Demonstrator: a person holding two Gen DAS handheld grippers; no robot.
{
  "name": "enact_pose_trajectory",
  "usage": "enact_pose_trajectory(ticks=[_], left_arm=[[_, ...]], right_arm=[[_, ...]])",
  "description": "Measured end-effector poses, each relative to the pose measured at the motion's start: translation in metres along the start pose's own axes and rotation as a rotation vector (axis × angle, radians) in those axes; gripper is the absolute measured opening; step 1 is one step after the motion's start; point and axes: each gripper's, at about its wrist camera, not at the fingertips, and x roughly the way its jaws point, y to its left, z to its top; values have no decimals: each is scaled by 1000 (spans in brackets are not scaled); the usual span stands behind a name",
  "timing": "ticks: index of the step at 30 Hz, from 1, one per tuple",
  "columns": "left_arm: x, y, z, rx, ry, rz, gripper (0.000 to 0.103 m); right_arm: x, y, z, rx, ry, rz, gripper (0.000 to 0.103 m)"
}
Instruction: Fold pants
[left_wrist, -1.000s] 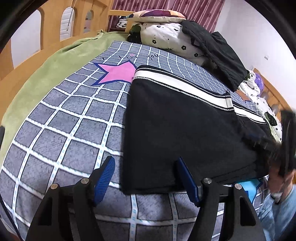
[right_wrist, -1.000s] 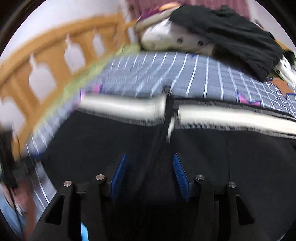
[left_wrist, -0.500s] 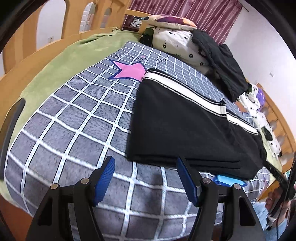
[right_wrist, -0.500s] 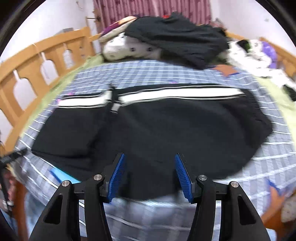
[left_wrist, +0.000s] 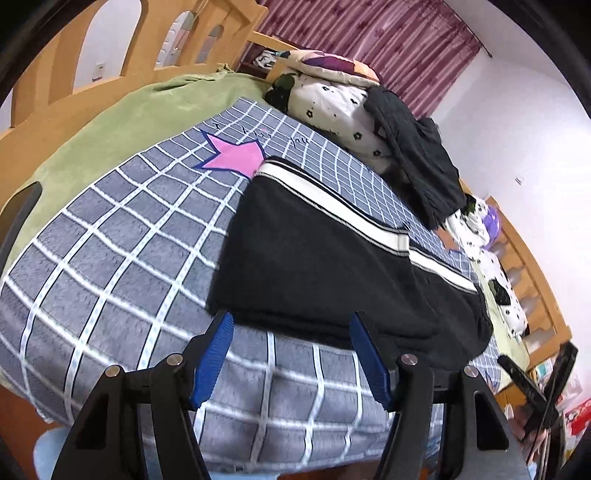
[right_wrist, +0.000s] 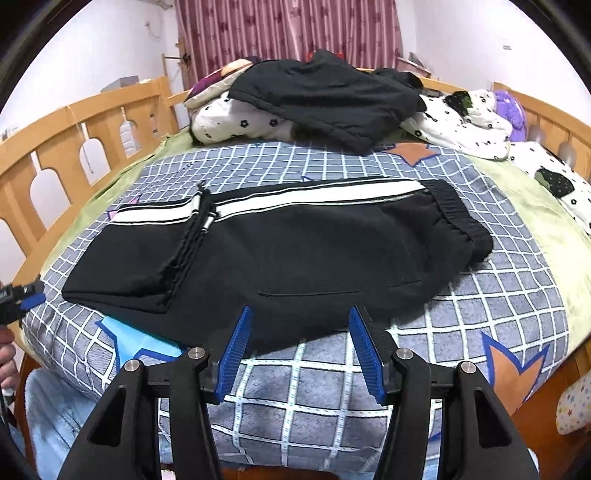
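Black pants (right_wrist: 280, 251) with a white side stripe lie folded flat on the grey checked blanket (right_wrist: 480, 295). The elastic waistband is at the right end in the right wrist view. They also show in the left wrist view (left_wrist: 314, 266). My left gripper (left_wrist: 291, 354) is open and empty, hovering just off the near left edge of the pants. My right gripper (right_wrist: 299, 347) is open and empty, just short of the pants' near edge, above the blanket's front edge.
A wooden bed rail (right_wrist: 74, 147) runs along the left. Pillows (right_wrist: 240, 118) and another black garment (right_wrist: 325, 99) are piled at the head. A white spotted quilt (right_wrist: 461, 125) lies at the right. A green sheet (left_wrist: 110, 122) borders the blanket.
Both grippers have drawn back from the pants toward the bed's front edge. The right gripper was over the cloth and now sits clear of it. The pants lie still.
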Motion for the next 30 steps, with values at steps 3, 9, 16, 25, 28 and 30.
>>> enact_pose_trajectory(ticks=[3, 9, 16, 25, 28, 30], left_arm=[[19, 9, 8, -14, 6, 31, 63], [58, 30, 10, -25, 35, 69, 63], [74, 17, 13, 35, 1, 97, 63], [76, 19, 16, 7, -12, 122, 50], [76, 18, 14, 19, -19, 128, 50], [76, 16, 13, 29, -21, 139, 51]], right_arm=[[3, 5, -2, -17, -1, 24, 55], [25, 11, -7, -40, 25, 26, 55], [48, 12, -8, -61, 18, 8, 55], [66, 12, 5, -62, -27, 1, 55], [73, 11, 9, -57, -10, 13, 55], [77, 10, 11, -51, 3, 6, 55]])
